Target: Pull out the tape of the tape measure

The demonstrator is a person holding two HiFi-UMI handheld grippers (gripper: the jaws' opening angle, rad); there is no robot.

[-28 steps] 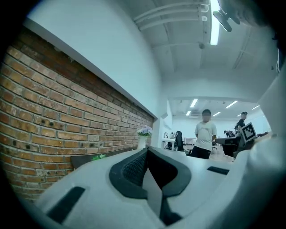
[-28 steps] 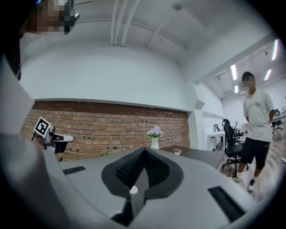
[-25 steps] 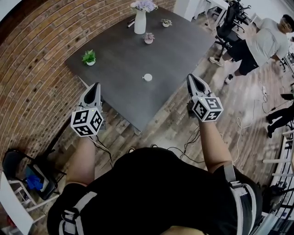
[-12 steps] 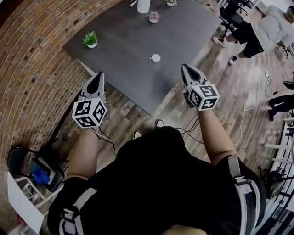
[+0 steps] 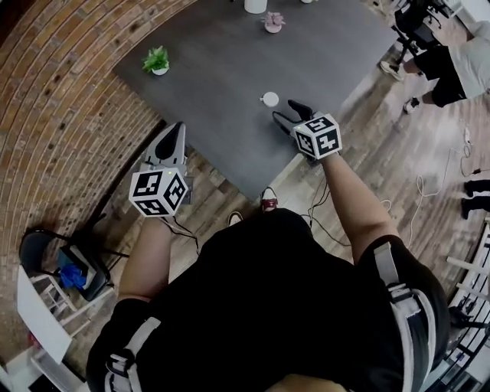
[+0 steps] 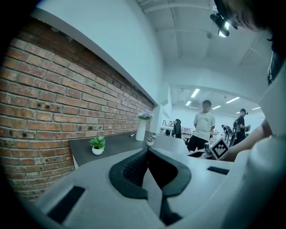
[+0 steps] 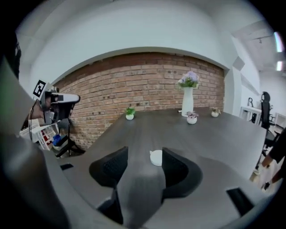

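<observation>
One vase (image 7: 187, 103) holds flowers (image 7: 188, 79); left gripper (image 6: 146, 150) fingers together; right gripper (image 7: 144, 156) fingers opening, empty.

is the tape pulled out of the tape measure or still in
In: the tape measure sits as a compact white disc on the table, no strip extending.

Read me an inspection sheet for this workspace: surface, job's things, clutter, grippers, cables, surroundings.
Surface: dark grey table.
Job's things: white tape measure lies on the table, untouched, no tape pulled out.
Clutter: potted plant, small flower pot and vase, all far from the tape measure.
Grippers: left gripper shut, empty, beside the table; right gripper jaws opening, nothing between them, tape measure just ahead.
Cables: loose cables on the floor.
Surroundings: brick wall, wood floor, chair, person standing by.
</observation>
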